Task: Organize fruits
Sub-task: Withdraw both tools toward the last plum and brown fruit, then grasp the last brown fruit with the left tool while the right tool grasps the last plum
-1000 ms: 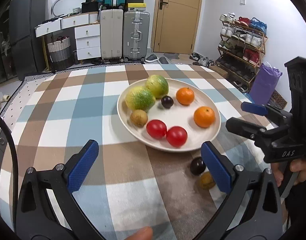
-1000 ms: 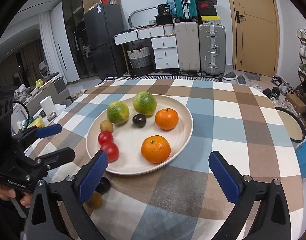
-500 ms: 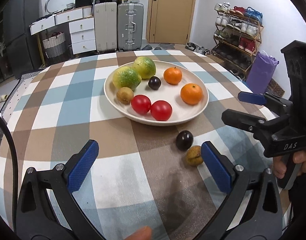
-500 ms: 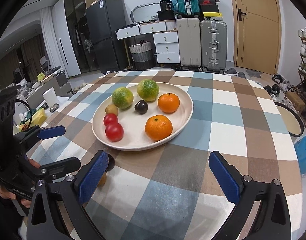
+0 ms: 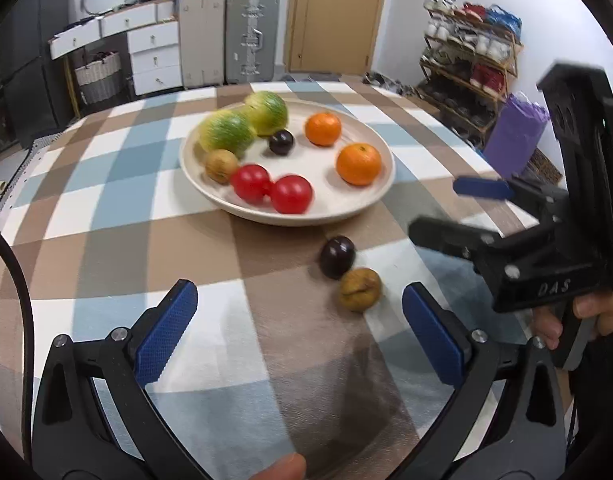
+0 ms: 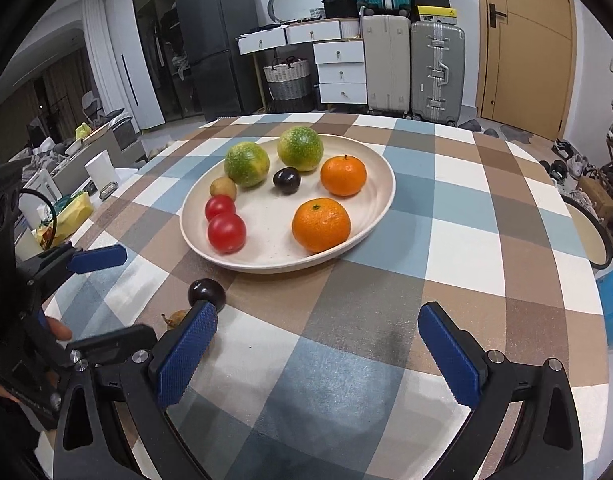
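Grippers wide | plum (image 5: 337, 257) touching, seemingly, brown fruit (image 5: 360, 289) | off plate (image 5: 210, 192)

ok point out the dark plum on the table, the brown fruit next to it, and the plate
dark plum (image 5: 337, 257), left wrist view, middle of its skin
brown fruit (image 5: 360, 289), left wrist view, centre, by its crease
plate (image 5: 330, 221), left wrist view, near rim

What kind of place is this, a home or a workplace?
Most likely a home: suitcases and a fridge stand by the wall, a shoe rack is near the door.
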